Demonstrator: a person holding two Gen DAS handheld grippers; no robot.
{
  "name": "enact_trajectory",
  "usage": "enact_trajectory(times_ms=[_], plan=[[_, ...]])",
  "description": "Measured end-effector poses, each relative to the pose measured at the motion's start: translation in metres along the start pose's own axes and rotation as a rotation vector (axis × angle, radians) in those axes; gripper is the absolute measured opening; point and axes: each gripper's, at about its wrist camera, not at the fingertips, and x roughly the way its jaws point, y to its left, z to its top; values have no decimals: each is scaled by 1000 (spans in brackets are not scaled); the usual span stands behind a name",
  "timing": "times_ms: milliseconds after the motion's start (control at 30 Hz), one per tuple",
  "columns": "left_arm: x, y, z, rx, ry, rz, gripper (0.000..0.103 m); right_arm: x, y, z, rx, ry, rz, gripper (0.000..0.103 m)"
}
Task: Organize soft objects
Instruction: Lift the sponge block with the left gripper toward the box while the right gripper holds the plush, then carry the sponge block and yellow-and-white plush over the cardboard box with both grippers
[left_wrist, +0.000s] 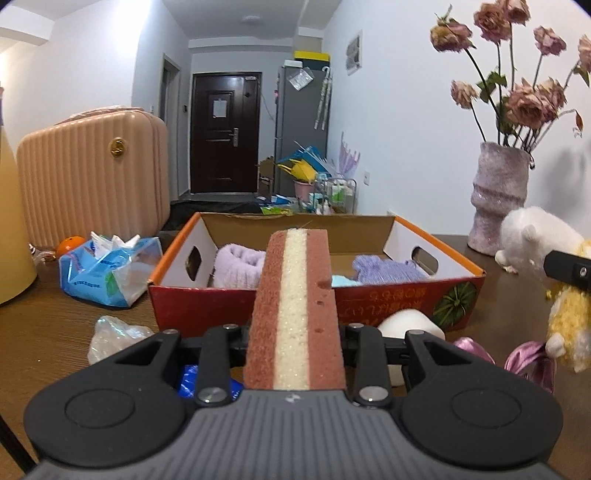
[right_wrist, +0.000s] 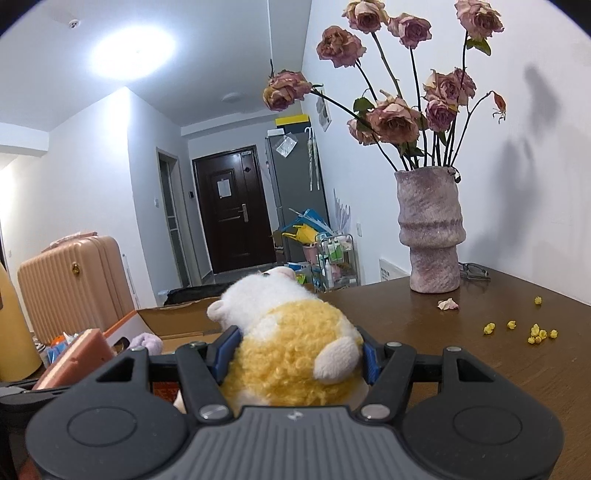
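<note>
My left gripper (left_wrist: 295, 343) is shut on a brown and cream layered sponge (left_wrist: 295, 295), held upright in front of the red cardboard box (left_wrist: 406, 301). The box holds a lilac towel roll (left_wrist: 238, 267), a purple knitted cloth (left_wrist: 384, 271) and something light blue (left_wrist: 343, 281). My right gripper (right_wrist: 295, 350) is shut on a yellow and white plush toy (right_wrist: 291, 343), held above the table to the right of the box. The plush also shows in the left wrist view (left_wrist: 535, 240). The sponge shows at the left of the right wrist view (right_wrist: 79, 354).
A white soft lump (left_wrist: 410, 325) and pink satin pieces (left_wrist: 528, 360) lie on the brown table (right_wrist: 480, 369) before the box. A tissue pack (left_wrist: 110, 269), crumpled plastic (left_wrist: 114, 336), a pink suitcase (left_wrist: 92, 173), a vase of dried roses (right_wrist: 430, 229) and yellow crumbs (right_wrist: 535, 332) are around.
</note>
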Motion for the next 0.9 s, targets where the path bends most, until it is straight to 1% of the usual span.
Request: enact_trajectory(times_ms=[433, 600, 900], plan=[[-13, 10, 11, -87, -47, 52, 31, 1, 16, 4, 31, -30, -4, 63], [-16, 15, 18, -123, -65, 64, 31, 7, 21, 7, 19, -43, -13, 63], [-14, 25, 33, -180, -100, 91, 31, 21, 31, 14, 1, -55, -3, 63]])
